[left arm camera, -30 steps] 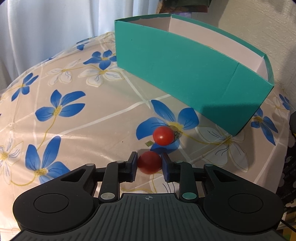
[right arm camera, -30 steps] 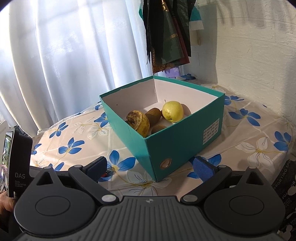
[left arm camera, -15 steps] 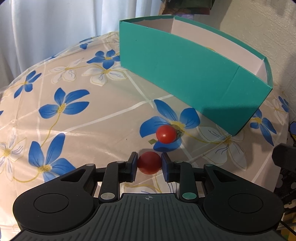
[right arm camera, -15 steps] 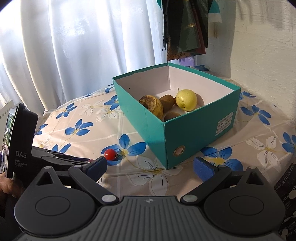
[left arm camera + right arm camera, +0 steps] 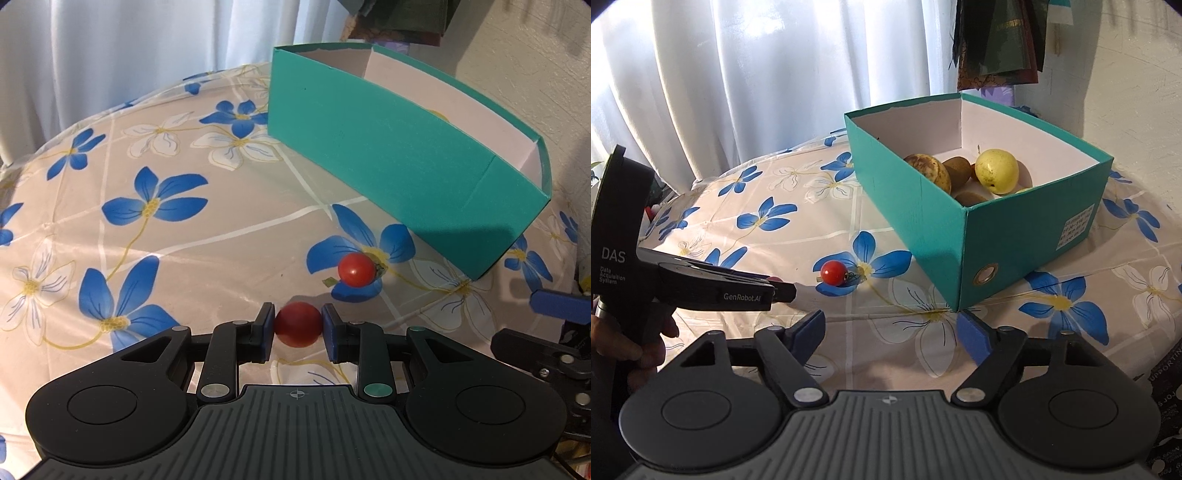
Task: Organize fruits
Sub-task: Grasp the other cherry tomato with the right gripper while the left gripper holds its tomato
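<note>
My left gripper is shut on a small red tomato, held just above the flowered tablecloth. A second red tomato lies on the cloth just ahead and to the right, near the teal box. In the right wrist view the left gripper comes in from the left, and the loose tomato sits beyond its tip. My right gripper is open and empty above the cloth in front of the box. The box holds a yellow pear, a browned banana and kiwis.
The round table carries a cloth with blue and white flowers. White curtains hang behind it, and a wall stands at the right. The right gripper's blue fingertip shows at the right edge of the left wrist view.
The right gripper has drawn back and swung left, so the loose tomato and left gripper came into its view. The left gripper has shifted slightly, still holding its tomato.
</note>
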